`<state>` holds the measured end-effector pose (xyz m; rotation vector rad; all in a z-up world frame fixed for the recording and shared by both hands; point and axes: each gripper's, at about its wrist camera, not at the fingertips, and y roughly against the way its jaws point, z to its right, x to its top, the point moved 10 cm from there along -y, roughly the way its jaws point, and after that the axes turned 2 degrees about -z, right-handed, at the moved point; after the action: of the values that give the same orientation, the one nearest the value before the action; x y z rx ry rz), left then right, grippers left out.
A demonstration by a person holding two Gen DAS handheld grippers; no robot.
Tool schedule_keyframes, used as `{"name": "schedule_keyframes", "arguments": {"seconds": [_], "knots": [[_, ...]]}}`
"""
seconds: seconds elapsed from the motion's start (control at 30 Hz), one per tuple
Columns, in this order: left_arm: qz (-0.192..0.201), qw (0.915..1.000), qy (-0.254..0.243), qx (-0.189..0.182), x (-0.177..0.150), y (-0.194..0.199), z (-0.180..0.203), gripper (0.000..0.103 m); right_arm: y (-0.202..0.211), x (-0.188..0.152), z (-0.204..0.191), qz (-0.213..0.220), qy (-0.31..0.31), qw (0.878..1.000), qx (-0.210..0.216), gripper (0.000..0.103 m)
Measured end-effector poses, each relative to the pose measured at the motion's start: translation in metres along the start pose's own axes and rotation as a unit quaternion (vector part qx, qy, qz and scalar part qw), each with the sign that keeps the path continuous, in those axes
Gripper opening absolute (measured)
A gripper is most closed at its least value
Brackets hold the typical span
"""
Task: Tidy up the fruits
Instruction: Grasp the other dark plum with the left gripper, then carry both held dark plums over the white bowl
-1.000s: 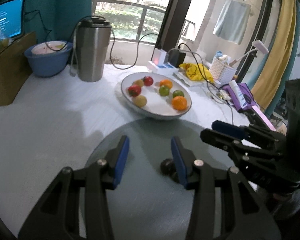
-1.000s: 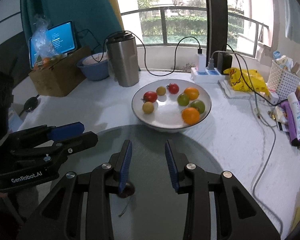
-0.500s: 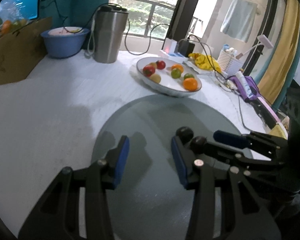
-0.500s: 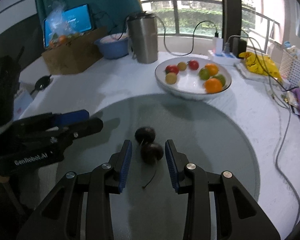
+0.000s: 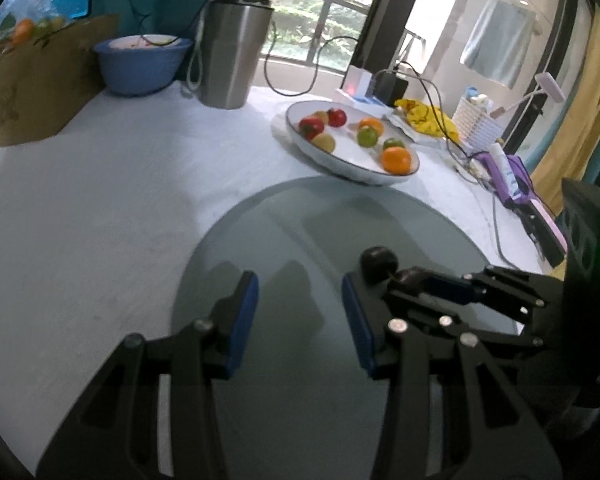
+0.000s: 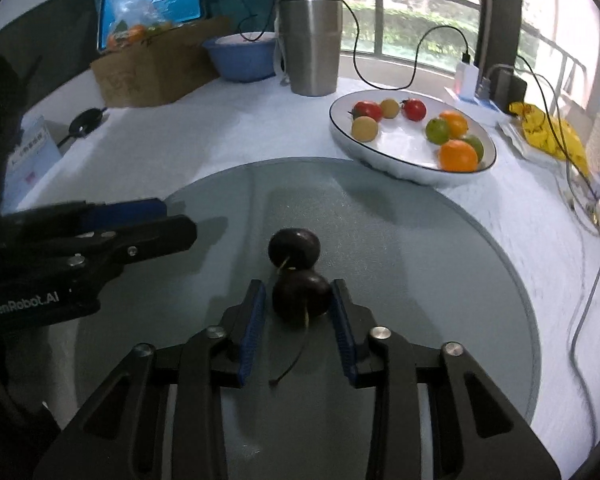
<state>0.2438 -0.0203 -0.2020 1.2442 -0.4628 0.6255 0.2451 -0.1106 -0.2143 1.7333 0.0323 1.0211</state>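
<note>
The right gripper (image 6: 298, 306) reaches low over the grey mat (image 6: 440, 264), fingers apart around a dark cherry (image 6: 300, 298); another cherry (image 6: 294, 247) sits at twelve o'clock. The left gripper (image 5: 300, 308) hovers with its fingers spread, holding nothing.

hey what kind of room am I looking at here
Probably a home dining spot beside a balcony: a white bowl of mixed fruit on a cloth-covered table, a steel kettle, and a window with a railing and greenery outside.
</note>
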Motion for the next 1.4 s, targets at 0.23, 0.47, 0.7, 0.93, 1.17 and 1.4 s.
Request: {"name": "schedule_keyframes", "arguments": {"seconds": [0.23, 0.47, 0.7, 0.93, 1.17, 1.4], "knots": [[-0.012, 0.9996, -0.025, -0.004, 0.007, -0.01, 0.024, 0.045, 0.005, -0.003, 0.004, -0.001, 0.01, 1.0, 0.021, 0.03], [-0.02, 0.9985, -0.048, -0.013, 0.011, -0.023, 0.051, 0.045, 0.017, -0.009, 0.027, 0.005, -0.015, 1.0, 0.019, 0.03], [-0.04, 0.9972, -0.062, -0.011, 0.01, -0.042, 0.063, 0.045, 0.025, -0.016, 0.06, 0.011, -0.045, 0.999, 0.005, 0.03], [-0.053, 0.9959, -0.074, -0.001, 0.006, -0.054, 0.065, 0.045, 0.028, -0.009, 0.074, 0.025, -0.06, 0.998, 0.006, 0.03], [-0.058, 0.994, -0.093, 0.004, 0.007, -0.055, 0.068, 0.029, 0.031, -0.003, 0.081, 0.032, -0.064, 0.997, 0.003, 0.03], [-0.053, 0.9939, -0.097, -0.007, 0.012, -0.05, 0.071, 0.029, 0.034, 0.008, 0.086, 0.038, -0.064, 0.997, -0.005, 0.03]]}}
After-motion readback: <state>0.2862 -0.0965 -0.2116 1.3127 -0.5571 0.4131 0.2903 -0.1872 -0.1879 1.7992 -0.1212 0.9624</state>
